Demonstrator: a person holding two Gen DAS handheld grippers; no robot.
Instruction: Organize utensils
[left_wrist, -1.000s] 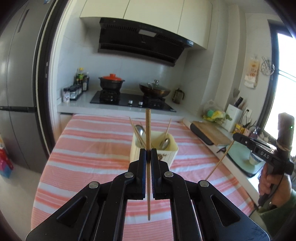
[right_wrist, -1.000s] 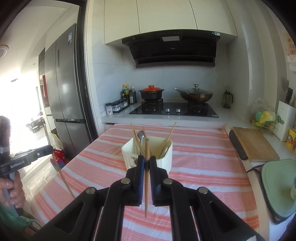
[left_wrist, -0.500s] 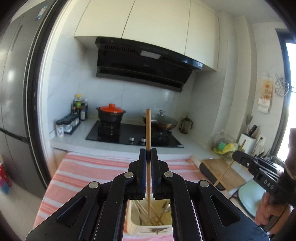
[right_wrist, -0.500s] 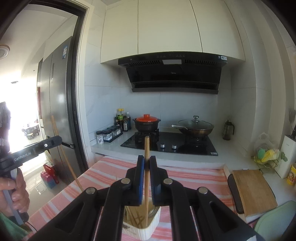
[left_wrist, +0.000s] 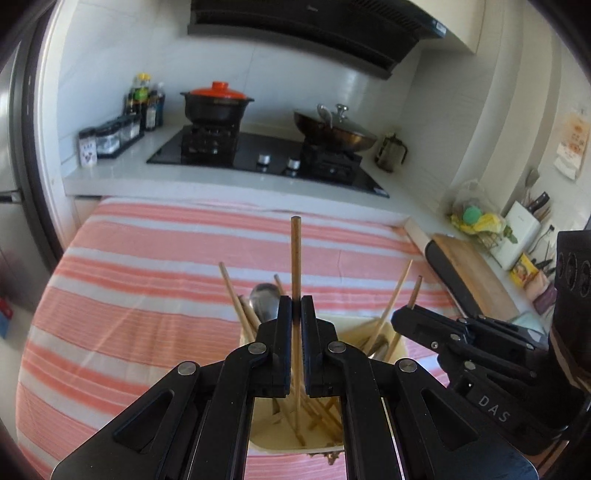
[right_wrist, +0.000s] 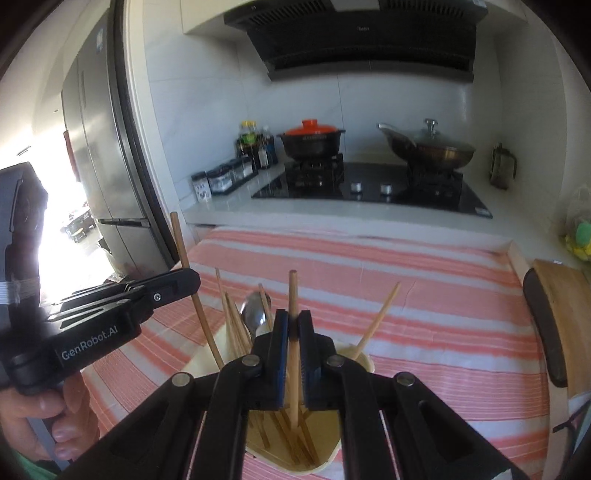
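My left gripper (left_wrist: 295, 308) is shut on a wooden chopstick (left_wrist: 296, 266) held upright, its lower end down inside the cream utensil holder (left_wrist: 291, 445). My right gripper (right_wrist: 293, 323) is shut on another wooden chopstick (right_wrist: 293, 295), also upright with its lower end in the holder (right_wrist: 325, 463). The holder stands on the striped tablecloth and holds several chopsticks and a metal spoon (right_wrist: 253, 315). The right gripper shows at the right of the left wrist view (left_wrist: 410, 312). The left gripper shows at the left of the right wrist view (right_wrist: 190, 277).
The table carries a pink and white striped cloth (left_wrist: 155, 266). Behind it is a counter with a hob, a black pot with a red lid (left_wrist: 216, 105) and a wok (left_wrist: 334, 129). A wooden cutting board (left_wrist: 469, 273) lies to the right, a fridge (right_wrist: 99, 158) stands left.
Both grippers have come down over the holder and tilted toward it. The lower ends of both held chopsticks are now inside the holder.
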